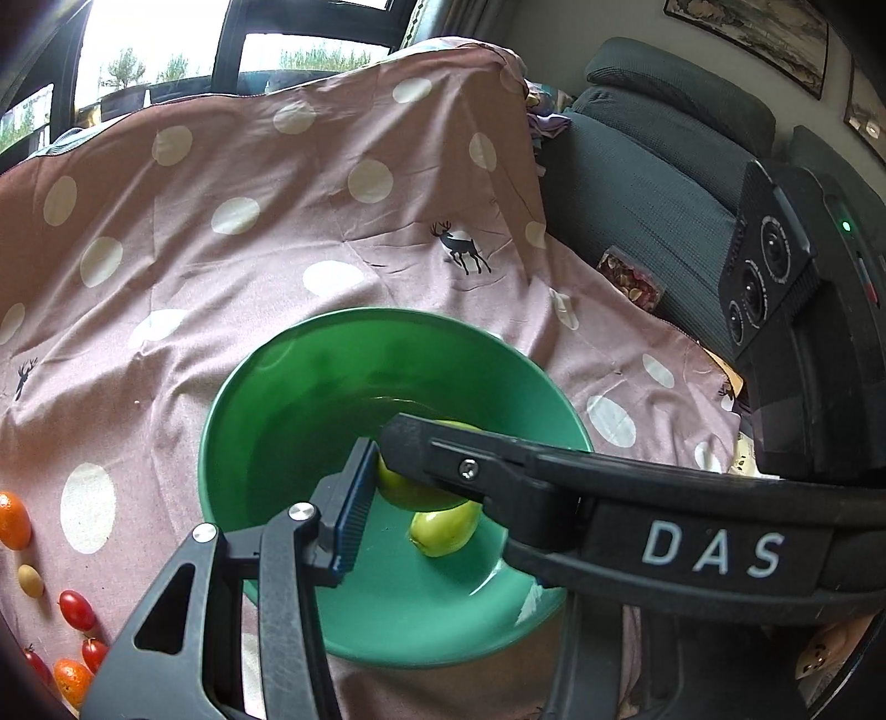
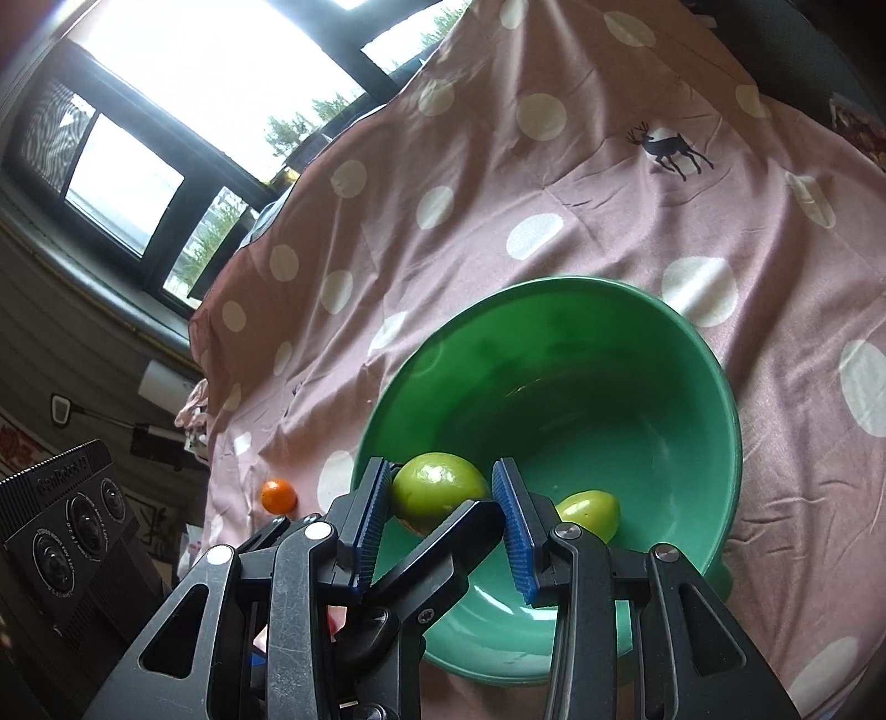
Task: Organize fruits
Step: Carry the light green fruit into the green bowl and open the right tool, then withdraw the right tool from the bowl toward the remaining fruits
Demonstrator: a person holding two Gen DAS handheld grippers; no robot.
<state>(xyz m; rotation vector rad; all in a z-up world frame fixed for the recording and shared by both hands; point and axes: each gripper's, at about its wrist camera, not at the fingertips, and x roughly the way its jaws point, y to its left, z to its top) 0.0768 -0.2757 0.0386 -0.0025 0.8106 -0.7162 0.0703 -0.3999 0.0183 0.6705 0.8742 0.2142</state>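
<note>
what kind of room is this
Most likely a home living room. A grey sofa stands beside the work surface, framed pictures hang on the wall above it, and a large window looks out on trees. A dotted cloth covers the surface where the green bowl sits.

Hiding most of the larger green fruit [image 1: 412, 490] behind the right claw's arm [image 1: 554, 476] in the left wrist view. Covering the second green fruit [image 2: 590, 512] partly behind a blue pad [image 2: 515, 531]. Cutting off an orange fruit [image 1: 12, 520] and a red tomato [image 1: 39, 667] at the left edge. Blocking the bowl's [image 2: 554, 293] near rim.
</note>
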